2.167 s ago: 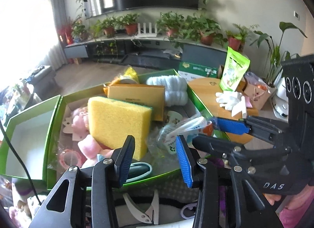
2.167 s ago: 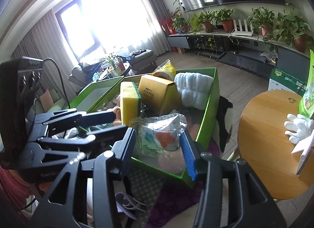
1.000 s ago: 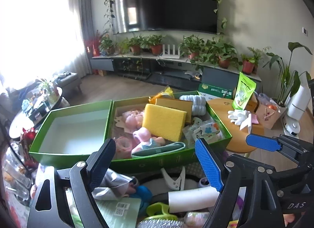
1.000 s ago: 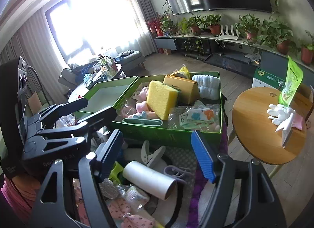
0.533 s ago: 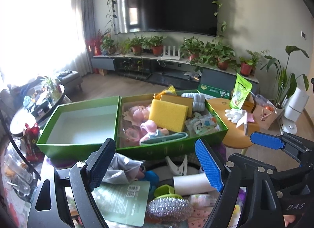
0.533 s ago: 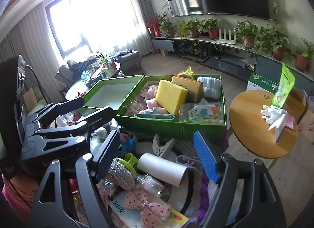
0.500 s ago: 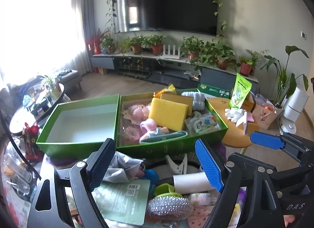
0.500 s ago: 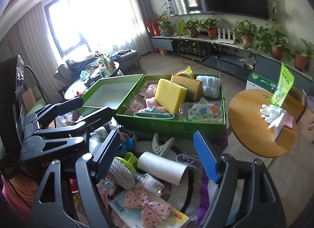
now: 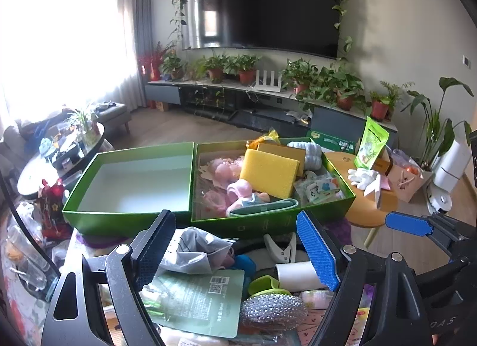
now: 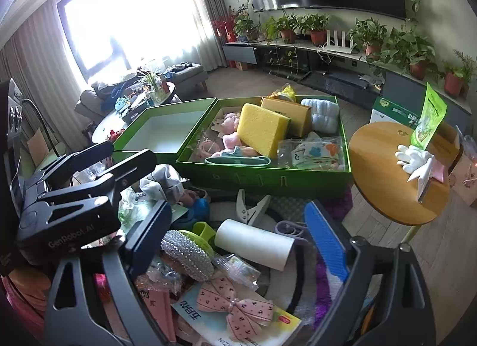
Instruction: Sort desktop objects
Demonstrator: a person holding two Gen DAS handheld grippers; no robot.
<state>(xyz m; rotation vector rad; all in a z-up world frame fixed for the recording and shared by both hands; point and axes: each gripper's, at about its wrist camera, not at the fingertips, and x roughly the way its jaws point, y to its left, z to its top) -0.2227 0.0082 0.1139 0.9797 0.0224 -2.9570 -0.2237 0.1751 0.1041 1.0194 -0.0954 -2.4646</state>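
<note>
**Both tongs spread, empty, over clutter pile**

Left tongs (image 9: 235, 252) and right tongs (image 10: 238, 234) spread wide, gripping nothing. White roll (image 10: 253, 244) lies lower centre between right fingers, long axis upper-left to lower-right. Yellow sponge (image 10: 262, 129) tilted in filled green box (image 10: 268, 180), frame centre, beyond both tongs.

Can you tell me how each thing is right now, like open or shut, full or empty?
Left gripper: open, holding nothing.
Right gripper: open, holding nothing.
Left green box: open, empty.
Right green box: open, full.
Yellow sponge: leaning tilted.
White roll: lying down.
Television: off.
</note>
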